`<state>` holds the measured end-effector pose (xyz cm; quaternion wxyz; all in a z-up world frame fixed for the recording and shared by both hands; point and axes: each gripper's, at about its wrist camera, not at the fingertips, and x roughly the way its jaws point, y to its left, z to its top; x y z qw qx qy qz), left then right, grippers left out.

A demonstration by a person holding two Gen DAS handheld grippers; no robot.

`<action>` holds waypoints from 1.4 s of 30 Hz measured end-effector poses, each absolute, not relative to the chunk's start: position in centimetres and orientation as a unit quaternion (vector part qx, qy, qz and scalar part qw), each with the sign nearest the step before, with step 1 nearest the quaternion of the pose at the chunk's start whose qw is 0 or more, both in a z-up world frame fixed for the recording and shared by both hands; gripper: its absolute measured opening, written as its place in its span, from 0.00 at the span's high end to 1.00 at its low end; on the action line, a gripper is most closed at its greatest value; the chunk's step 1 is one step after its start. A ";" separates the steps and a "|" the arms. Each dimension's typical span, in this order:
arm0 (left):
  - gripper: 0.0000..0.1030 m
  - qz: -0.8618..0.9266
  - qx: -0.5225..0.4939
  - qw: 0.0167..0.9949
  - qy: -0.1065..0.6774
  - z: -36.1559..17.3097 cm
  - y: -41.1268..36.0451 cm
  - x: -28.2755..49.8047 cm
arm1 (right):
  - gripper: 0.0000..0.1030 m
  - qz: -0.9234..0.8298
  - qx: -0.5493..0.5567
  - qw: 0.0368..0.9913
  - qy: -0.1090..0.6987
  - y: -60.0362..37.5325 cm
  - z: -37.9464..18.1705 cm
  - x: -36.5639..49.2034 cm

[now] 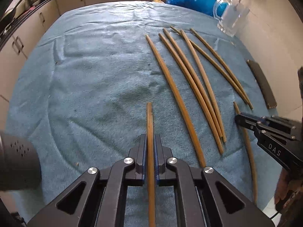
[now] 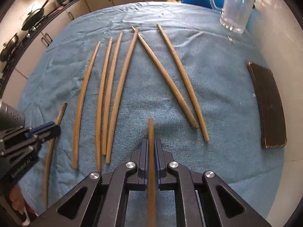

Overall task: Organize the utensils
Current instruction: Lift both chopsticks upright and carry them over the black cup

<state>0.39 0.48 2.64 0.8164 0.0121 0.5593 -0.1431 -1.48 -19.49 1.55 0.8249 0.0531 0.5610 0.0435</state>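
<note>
Left gripper (image 1: 151, 140): its fingers are clamping tight on one chopstick (image 1: 150, 151), which is sticking out ahead of the tips over the towel (image 1: 94, 75).
Right gripper (image 2: 151, 143): its fingers are pinching shut on a second stick (image 2: 151, 160), lengthwise between the pads.
Loose chopsticks (image 2: 117, 94): six are lying fanned out on the towel between the two grippers.
Glass mug (image 2: 236, 7): it is standing at the towel's far right corner.
Dark block (image 2: 269, 104): it is sitting on the bench beside the towel's right edge.

We see six chopsticks (image 2: 121, 92) lying side by side on the towel (image 2: 217, 87); behind them to the right stands the glass mug (image 2: 236, 7), and right of them lies the flat case (image 2: 268, 106).
</note>
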 end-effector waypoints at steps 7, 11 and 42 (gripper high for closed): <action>0.94 -0.150 -0.005 0.861 0.487 7.3 2.5 -4.4 | 0.94 0.058 0.109 0.866 0.485 -21.1 5.5 -5.4; 0.94 -0.160 -0.006 0.883 0.442 10.0 3.0 -7.5 | 0.94 0.073 0.105 0.892 0.434 -20.2 8.9 -7.9; 0.94 -0.068 -0.073 0.977 0.186 28.2 17.4 -14.6 | 0.94 0.230 0.095 0.946 0.210 -4.6 27.0 -9.3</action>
